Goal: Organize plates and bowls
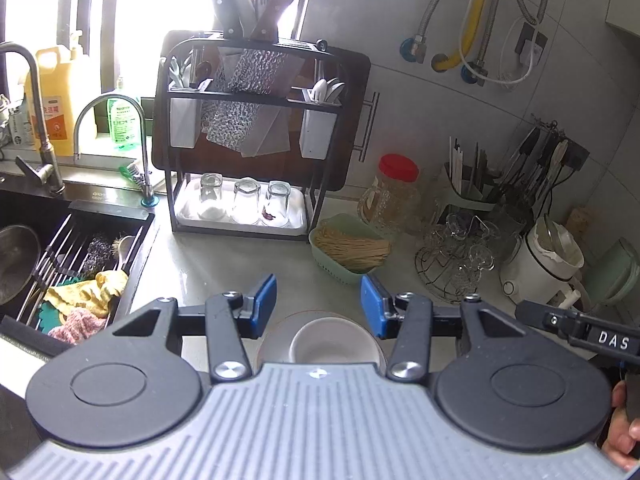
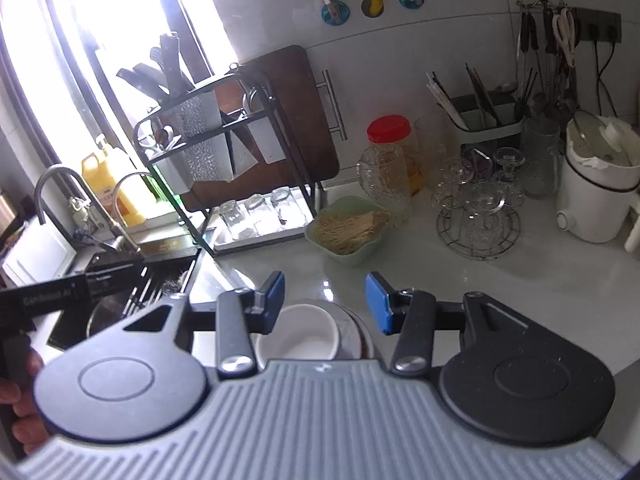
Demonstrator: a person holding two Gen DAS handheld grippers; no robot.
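A small white bowl (image 1: 326, 340) sits on a wider plate (image 1: 276, 334) on the grey counter, just below my left gripper (image 1: 319, 305), which is open and empty above them. In the right wrist view the same white bowl (image 2: 298, 336) rests on the stacked plates (image 2: 356, 332), under and between the blue pads of my right gripper (image 2: 325, 302), also open and empty. The near halves of bowl and plates are hidden behind the gripper bodies. The right gripper's body shows at the left wrist view's right edge (image 1: 580, 330).
A black dish rack (image 1: 244, 136) with knives and three upturned glasses (image 1: 246, 202) stands behind. A green basket of noodles (image 1: 348, 248), a red-lidded jar (image 1: 394, 190), a wire stand of glass cups (image 1: 456, 256) and a white kettle (image 1: 540, 260) crowd the right. The sink (image 1: 60, 256) lies left.
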